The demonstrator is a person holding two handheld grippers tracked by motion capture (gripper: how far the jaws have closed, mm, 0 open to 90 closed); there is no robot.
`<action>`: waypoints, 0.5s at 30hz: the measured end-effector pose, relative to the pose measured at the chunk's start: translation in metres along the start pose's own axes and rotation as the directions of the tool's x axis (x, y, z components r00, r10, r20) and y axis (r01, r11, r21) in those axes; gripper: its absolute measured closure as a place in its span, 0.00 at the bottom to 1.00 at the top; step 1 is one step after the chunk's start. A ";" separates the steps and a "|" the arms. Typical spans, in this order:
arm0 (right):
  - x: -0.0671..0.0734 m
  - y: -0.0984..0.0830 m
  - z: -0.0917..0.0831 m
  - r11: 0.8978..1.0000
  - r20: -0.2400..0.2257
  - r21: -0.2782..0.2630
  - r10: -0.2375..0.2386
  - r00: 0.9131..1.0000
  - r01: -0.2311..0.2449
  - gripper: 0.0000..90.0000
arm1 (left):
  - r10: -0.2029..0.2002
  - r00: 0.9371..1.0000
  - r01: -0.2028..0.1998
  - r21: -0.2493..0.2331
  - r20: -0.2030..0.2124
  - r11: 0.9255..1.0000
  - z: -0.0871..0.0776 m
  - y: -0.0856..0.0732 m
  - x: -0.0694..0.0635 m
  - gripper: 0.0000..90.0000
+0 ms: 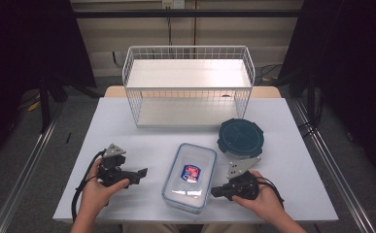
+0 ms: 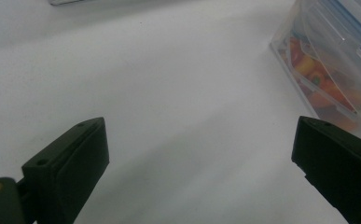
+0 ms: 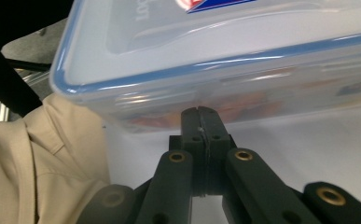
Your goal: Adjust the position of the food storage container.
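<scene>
- Jaws of the right gripper (image 3: 200, 114) are pressed together with nothing between them, their tips just beside or touching the side wall of the clear rectangular plastic food container with a blue-rimmed lid (image 1: 189, 176); contact cannot be told.
- Jaws of the left gripper (image 2: 199, 149) stand wide apart over bare white table (image 2: 169, 84), with that container off beyond the right-hand jaw, its colourful contents showing through the wall.
- Beyond the right gripper's jaws sits a round dark-teal lidded container (image 1: 241, 137), well apart; a white wire shelf rack (image 1: 188, 85) stands farther back.
</scene>
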State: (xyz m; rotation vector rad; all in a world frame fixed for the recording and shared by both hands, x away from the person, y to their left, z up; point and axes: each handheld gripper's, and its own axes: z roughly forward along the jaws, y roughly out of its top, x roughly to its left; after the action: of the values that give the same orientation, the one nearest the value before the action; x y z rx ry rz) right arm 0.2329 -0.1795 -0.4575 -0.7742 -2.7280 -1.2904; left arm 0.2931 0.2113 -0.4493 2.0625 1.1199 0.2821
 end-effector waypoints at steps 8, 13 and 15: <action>0.009 0.006 0.009 0.999 -0.043 0.011 -0.047 0.998 0.048 1.00 | -0.013 1.000 0.013 -0.010 -0.012 1.000 -0.004 -0.003 0.002 0.04; 0.014 0.011 0.016 0.997 -0.046 0.010 -0.076 0.996 0.077 1.00 | -0.018 1.000 0.018 -0.010 -0.016 1.000 -0.007 -0.005 0.003 0.04; 0.015 0.013 0.019 0.997 -0.043 0.011 -0.081 0.996 0.081 1.00 | -0.015 1.000 0.015 -0.008 -0.019 1.000 -0.007 -0.005 0.003 0.04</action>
State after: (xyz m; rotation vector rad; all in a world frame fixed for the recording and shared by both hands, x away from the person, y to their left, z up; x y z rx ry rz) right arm 0.2287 -0.1524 -0.4568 -0.6335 -2.7578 -1.2877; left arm 0.2880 0.2192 -0.4482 2.0473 1.1434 0.2986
